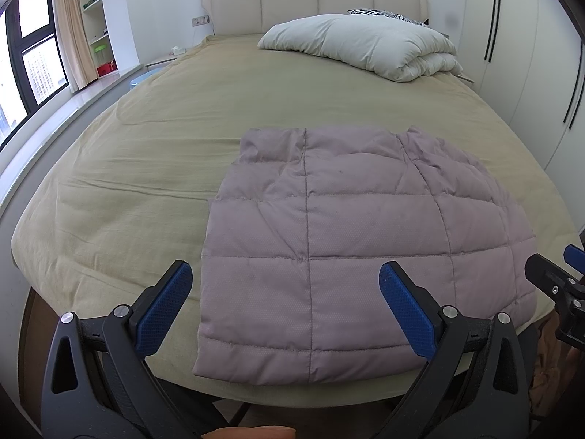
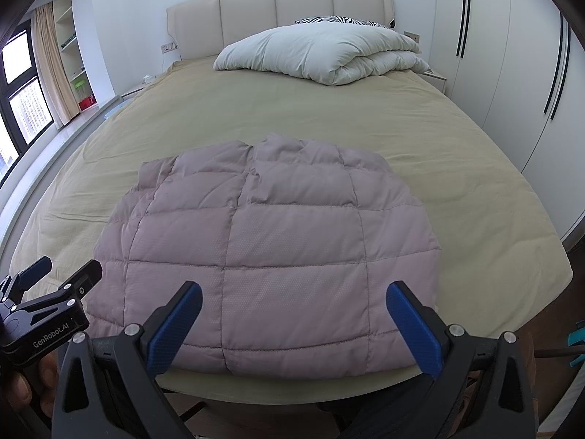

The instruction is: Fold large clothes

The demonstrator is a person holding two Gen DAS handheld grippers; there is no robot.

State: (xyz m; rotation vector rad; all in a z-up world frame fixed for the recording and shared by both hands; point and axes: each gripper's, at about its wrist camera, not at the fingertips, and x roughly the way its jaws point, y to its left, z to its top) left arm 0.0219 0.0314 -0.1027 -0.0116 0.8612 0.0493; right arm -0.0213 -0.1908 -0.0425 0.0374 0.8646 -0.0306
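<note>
Jacket (image 1: 347,256) (one, seemingly folded); two grippers open.

Item before me: one mauve quilted down jacket (image 2: 270,252), folded into a flat rectangle, lying at the near bed edge.
</note>
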